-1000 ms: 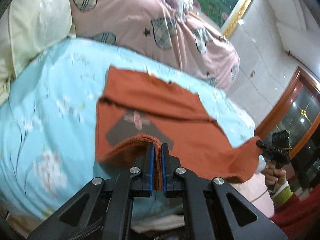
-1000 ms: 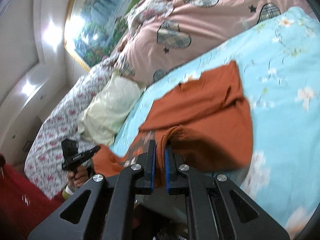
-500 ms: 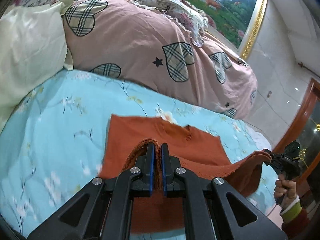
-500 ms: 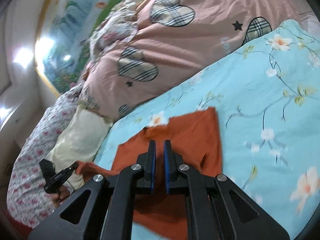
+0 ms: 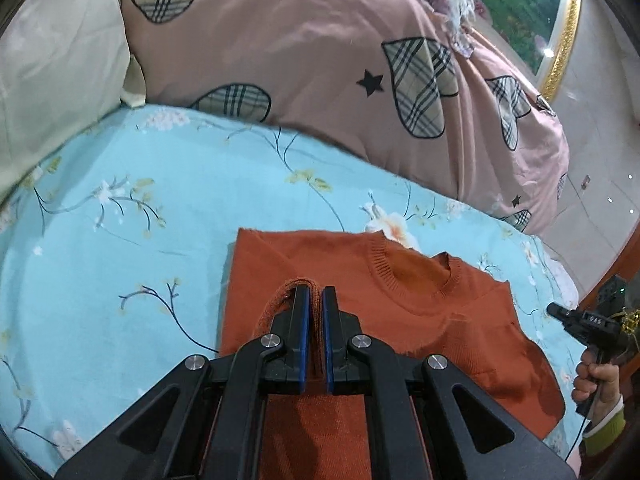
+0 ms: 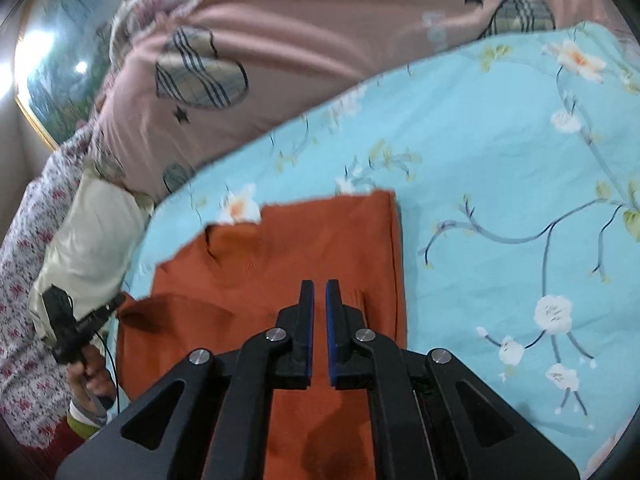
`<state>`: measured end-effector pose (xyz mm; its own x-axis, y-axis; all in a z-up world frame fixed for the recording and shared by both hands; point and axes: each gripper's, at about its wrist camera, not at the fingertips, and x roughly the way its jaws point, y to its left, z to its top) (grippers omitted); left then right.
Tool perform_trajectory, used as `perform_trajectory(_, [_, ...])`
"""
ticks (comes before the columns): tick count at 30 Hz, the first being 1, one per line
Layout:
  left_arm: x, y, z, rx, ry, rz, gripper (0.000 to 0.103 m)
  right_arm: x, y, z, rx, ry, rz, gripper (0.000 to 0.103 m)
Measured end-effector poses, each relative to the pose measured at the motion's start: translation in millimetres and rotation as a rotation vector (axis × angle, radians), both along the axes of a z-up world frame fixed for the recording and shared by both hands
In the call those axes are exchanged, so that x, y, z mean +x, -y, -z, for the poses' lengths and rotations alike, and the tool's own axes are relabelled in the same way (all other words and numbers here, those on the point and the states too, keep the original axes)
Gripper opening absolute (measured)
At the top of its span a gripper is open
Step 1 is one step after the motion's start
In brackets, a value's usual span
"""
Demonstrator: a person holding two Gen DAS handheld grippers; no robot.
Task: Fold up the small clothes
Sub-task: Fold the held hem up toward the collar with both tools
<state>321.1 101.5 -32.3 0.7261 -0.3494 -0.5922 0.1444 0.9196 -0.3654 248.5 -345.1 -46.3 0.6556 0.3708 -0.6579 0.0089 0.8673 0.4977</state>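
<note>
An orange knit sweater lies on the light blue floral bedsheet, its round neckline toward the pink duvet. My left gripper is shut on a fold of the sweater's hem, held just over the garment's left part. In the right wrist view the same sweater lies flat below my right gripper, whose jaws stand a narrow gap apart with nothing between them. The left gripper also shows in the right wrist view, pinching the sweater's edge. The right gripper shows at the right edge of the left wrist view.
A pink duvet with plaid hearts is heaped along the far side of the bed. A cream pillow lies at the left. A gold-framed picture hangs on the wall. The sheet spreads wide to the right of the sweater.
Both grippers carried the sweater's lower edge forward over its body toward the neckline. The right gripper has let go of the cloth and now has a small gap; the left still holds its fold.
</note>
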Motion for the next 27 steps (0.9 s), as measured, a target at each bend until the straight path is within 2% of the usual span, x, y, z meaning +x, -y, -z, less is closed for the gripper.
perform_trajectory(5, [1.7,-4.6,11.5,-0.011,-0.022,-0.014,0.004,11.4,-8.8,19.0,-0.061,-0.067,-0.037,0.007])
perform_trajectory(12, [-8.0,-5.4,5.8,-0.014,-0.009,-0.003,0.005,10.4,-9.3,23.9,-0.071,-0.082,-0.043,0.01])
perform_trajectory(14, [-10.1,-4.3,2.6,-0.01,-0.002,0.006,0.005,9.8,-11.2,20.6,-0.097,-0.079,-0.043,0.024])
perform_trajectory(15, [-10.9,-4.0,1.2,-0.009,0.0,0.01,0.005,9.0,-11.7,18.8,-0.11,-0.073,-0.042,0.04])
perform_trajectory(16, [-12.1,-3.4,0.1,-0.01,0.003,0.014,0.005,8.4,-12.5,17.1,-0.125,-0.065,-0.042,0.048])
perform_trajectory(21, [-14.3,-2.2,0.6,-0.015,-0.001,0.018,0.005,15.0,-22.6,18.6,-0.195,-0.088,-0.076,0.048])
perform_trajectory(22, [-14.4,-2.0,1.4,-0.015,-0.003,0.018,0.005,16.3,-25.2,20.0,-0.212,-0.097,-0.078,0.045])
perform_trajectory(23, [-13.9,-2.2,2.6,-0.014,-0.006,0.02,0.005,18.1,-27.6,22.7,-0.229,-0.111,-0.081,0.041])
perform_trajectory(25, [-14.3,-1.7,3.7,-0.014,-0.01,0.018,0.005,18.6,-27.4,25.7,-0.236,-0.129,-0.074,0.01])
perform_trajectory(27, [-14.0,-2.0,3.6,-0.018,-0.012,0.017,0.005,13.8,-24.3,21.7,-0.219,-0.107,-0.056,0.008])
